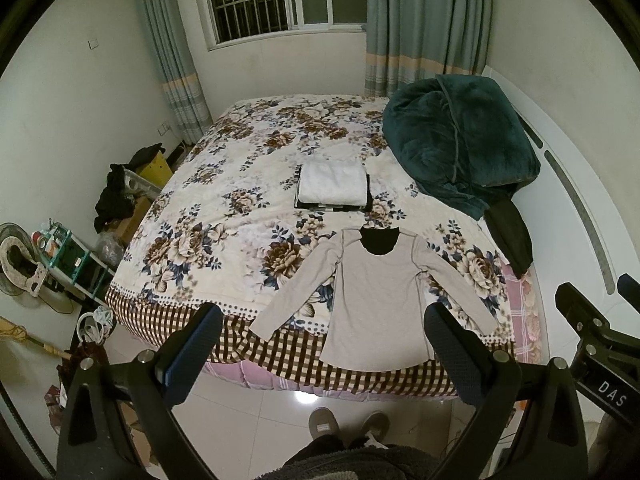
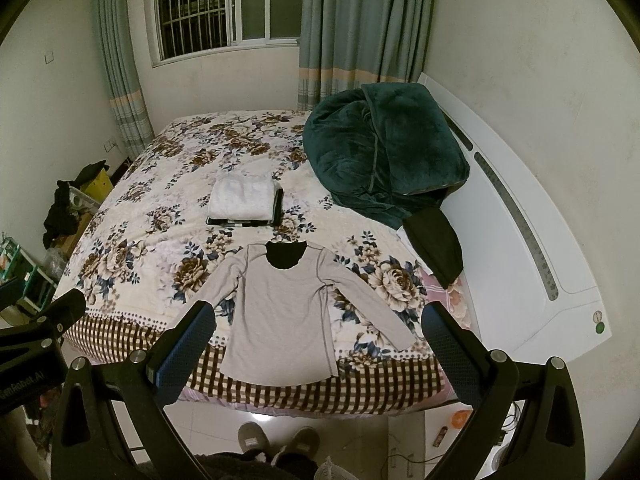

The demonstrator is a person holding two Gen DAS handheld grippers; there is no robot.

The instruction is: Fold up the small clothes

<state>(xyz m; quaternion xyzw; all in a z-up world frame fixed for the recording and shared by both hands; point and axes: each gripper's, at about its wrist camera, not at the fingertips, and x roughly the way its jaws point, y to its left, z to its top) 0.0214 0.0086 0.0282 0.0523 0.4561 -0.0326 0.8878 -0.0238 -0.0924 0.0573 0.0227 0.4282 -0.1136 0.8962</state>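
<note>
We've got a folded stack [image 1: 333,188] mid-bed [image 1: 208,200]; grey top [image 1: 376,300] lies flat, unfolded, at near edge. Left gripper [image 1: 324,356] & right gripper [image 2: 318,354] both wide, empty, above it.

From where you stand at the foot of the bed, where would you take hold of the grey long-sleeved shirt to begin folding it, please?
Probably by the sleeve cuffs. The grey shirt lies flat, neck away, sleeves splayed outward toward the near edge. The open left gripper could come down on its near cuff, the open right gripper on the other, each pinching from the outer side to swing the sleeve inward.
</note>
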